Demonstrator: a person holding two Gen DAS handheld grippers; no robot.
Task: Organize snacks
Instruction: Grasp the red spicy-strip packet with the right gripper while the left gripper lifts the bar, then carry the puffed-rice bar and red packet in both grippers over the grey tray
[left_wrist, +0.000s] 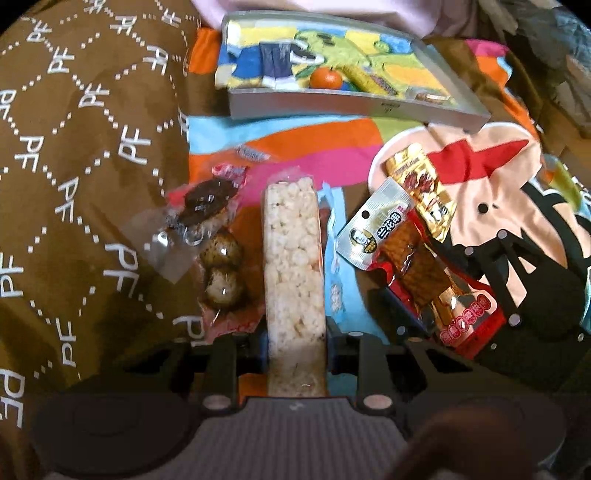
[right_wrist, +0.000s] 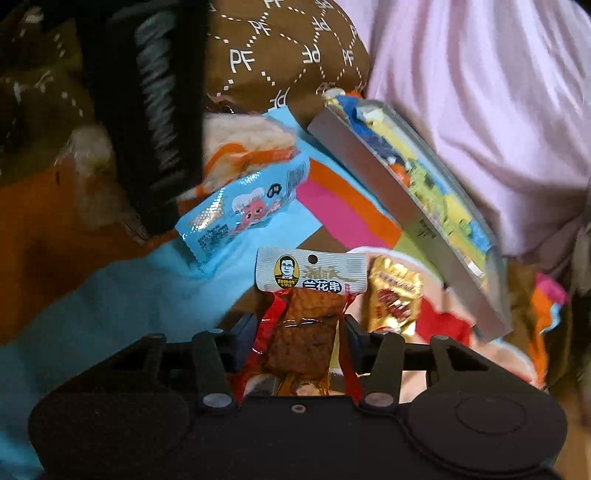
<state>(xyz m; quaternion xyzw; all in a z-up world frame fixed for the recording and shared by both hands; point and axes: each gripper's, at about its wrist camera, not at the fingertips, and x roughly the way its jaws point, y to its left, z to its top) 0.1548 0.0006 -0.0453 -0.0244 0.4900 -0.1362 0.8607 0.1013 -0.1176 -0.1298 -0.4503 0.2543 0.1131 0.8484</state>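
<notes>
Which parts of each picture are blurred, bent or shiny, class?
Left wrist view: fisheye bends the grey tray edge into a curve; the rice bar is sharp; glare glints on the gold packet. Right wrist view: the black gripper at upper left is smeared by motion blur; the tofu packet label reads clearly.

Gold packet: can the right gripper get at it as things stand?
Probably not yet: the right gripper is shut on the tofu skewer packet. The gold packet lies uncovered just beside it.
</notes>
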